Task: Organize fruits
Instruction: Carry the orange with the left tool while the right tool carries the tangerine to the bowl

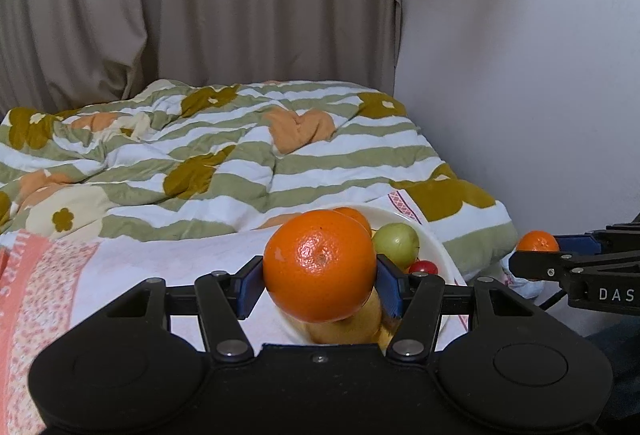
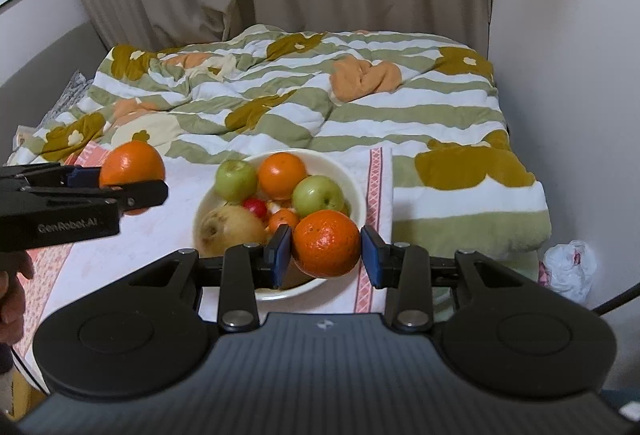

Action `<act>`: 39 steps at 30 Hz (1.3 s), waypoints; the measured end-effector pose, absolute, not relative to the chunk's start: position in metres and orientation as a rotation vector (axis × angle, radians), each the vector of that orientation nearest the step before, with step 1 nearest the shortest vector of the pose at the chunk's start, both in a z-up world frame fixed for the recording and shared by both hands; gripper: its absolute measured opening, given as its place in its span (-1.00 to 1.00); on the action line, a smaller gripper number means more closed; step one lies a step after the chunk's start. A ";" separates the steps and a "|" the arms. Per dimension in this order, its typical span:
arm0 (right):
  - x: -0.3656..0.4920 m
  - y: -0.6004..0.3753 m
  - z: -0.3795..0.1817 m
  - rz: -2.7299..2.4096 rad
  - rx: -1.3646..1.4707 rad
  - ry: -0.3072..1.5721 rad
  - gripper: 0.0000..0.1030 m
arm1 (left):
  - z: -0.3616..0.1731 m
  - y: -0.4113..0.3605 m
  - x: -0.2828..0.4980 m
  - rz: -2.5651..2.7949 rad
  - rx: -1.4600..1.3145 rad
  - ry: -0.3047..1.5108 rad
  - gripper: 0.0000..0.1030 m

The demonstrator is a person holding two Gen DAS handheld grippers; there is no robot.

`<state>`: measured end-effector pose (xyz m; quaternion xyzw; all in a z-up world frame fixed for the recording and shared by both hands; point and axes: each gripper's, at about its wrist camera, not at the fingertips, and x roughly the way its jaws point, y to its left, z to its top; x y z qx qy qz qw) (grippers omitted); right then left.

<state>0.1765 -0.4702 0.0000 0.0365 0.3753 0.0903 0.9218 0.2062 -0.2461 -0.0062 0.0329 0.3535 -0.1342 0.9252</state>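
Your left gripper (image 1: 319,285) clamps one orange (image 1: 320,267), right gripper (image 2: 326,255) another (image 2: 327,243), jaws' width from the part-filled bowl (image 2: 356,191); both remain unplaced.

Glossy dimpled orange (image 1: 320,267); smooth cream bowl (image 2: 352,187); soft quilted blanket (image 2: 320,95).

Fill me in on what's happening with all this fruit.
A person is sorting fruit with a gripper in each hand. The left gripper is clamped on an orange, held above the white bowl. The right gripper holds a second orange over the bowl's near rim. The bowl sits on a cloth on the bed and already holds two green apples, another orange, a pear and smaller red fruit.
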 end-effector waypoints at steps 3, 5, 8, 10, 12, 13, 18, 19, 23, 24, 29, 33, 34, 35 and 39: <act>0.192 -0.478 -0.007 0.180 0.090 0.782 0.02 | -0.016 -0.259 0.224 -0.293 0.086 0.746 0.21; 0.201 -0.481 -0.012 0.174 0.093 0.791 0.02 | -0.024 -0.268 0.236 -0.310 0.101 0.762 0.21; 0.213 -0.484 -0.018 0.166 0.094 0.805 0.02 | -0.037 -0.279 0.254 -0.328 0.133 0.783 0.21; 0.220 -0.486 -0.022 0.163 0.099 0.813 0.02 | -0.045 -0.286 0.264 -0.339 0.154 0.795 0.21; 0.227 -0.487 -0.027 0.155 0.101 0.824 0.02 | -0.053 -0.292 0.273 -0.348 0.178 0.803 0.21; 0.231 -0.488 -0.029 0.151 0.104 0.832 0.02 | -0.055 -0.295 0.277 -0.351 0.192 0.806 0.21; 0.242 -0.490 -0.039 0.138 0.120 0.857 0.02 | -0.069 -0.306 0.289 -0.374 0.243 0.816 0.21; 0.244 -0.491 -0.040 0.136 0.123 0.861 0.02 | -0.071 -0.307 0.290 -0.377 0.252 0.818 0.21; 0.249 -0.493 -0.044 0.132 0.129 0.869 0.02 | -0.077 -0.314 0.290 -0.389 0.285 0.819 0.21; 0.250 -0.493 -0.044 0.132 0.130 0.870 0.02 | -0.078 -0.315 0.290 -0.390 0.290 0.820 0.22; 0.251 -0.493 -0.044 0.131 0.131 0.870 0.02 | -0.077 -0.316 0.288 -0.385 0.298 0.799 0.67; 0.249 -0.494 -0.040 0.133 0.125 0.861 0.02 | -0.061 -0.310 0.275 -0.372 0.300 0.716 0.97; 0.249 -0.494 -0.039 0.134 0.123 0.858 0.02 | -0.058 -0.307 0.272 -0.368 0.295 0.716 0.97; 0.248 -0.493 -0.038 0.136 0.121 0.856 0.02 | -0.056 -0.302 0.270 -0.360 0.284 0.718 0.97; 0.246 -0.488 -0.035 0.157 0.108 0.847 0.02 | -0.047 -0.277 0.259 -0.324 0.187 0.733 0.97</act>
